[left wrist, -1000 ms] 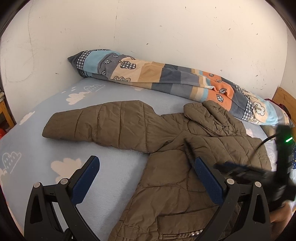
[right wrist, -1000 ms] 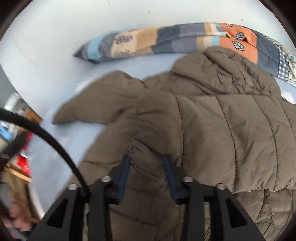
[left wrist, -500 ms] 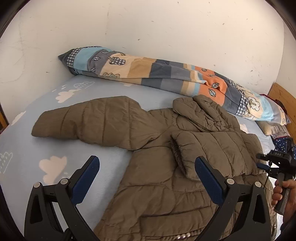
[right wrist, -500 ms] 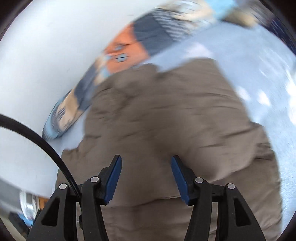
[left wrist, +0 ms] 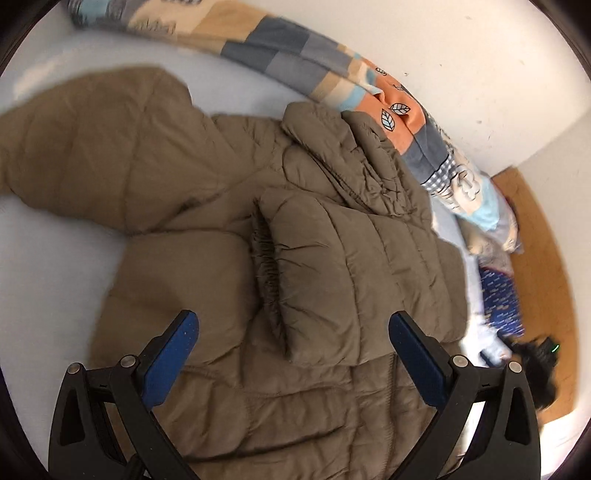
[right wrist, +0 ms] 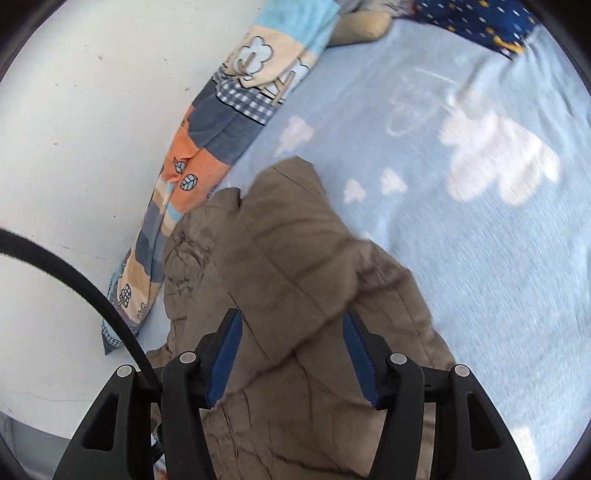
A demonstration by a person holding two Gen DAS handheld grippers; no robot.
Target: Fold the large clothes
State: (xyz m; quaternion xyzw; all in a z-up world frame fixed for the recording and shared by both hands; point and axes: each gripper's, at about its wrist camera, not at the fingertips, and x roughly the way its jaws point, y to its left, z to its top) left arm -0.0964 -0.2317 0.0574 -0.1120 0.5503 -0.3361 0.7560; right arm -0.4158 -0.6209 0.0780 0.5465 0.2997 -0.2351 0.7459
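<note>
A brown puffer jacket [left wrist: 229, 369] lies spread on the light blue bed sheet [left wrist: 55, 266]. One sleeve [left wrist: 340, 266] is folded across its chest, with the gathered cuff [left wrist: 267, 266] near the middle. The other sleeve [left wrist: 92, 147] stretches out to the left, and the hood [left wrist: 332, 147] lies toward the wall. My left gripper [left wrist: 293, 325] hovers open above the chest and holds nothing. My right gripper [right wrist: 291, 332] is over the jacket's [right wrist: 288, 258] shoulder side; its jaws are opening and no fabric is pinched between the pads. In the left wrist view the right gripper [left wrist: 535, 354] is a blurred black shape at the bed's right edge.
A rolled patchwork quilt [left wrist: 332, 81] [right wrist: 207, 147] runs along the white wall behind the jacket. Dark blue starred fabric [left wrist: 502, 299] [right wrist: 480, 22] lies at the bed's far end by a wooden board [left wrist: 535, 258]. A black cable [right wrist: 74, 273] crosses the right wrist view.
The left gripper came closer and tilted down over the jacket. The right gripper left the folded sleeve, swung off to the right and rolled, and its jaws widened.
</note>
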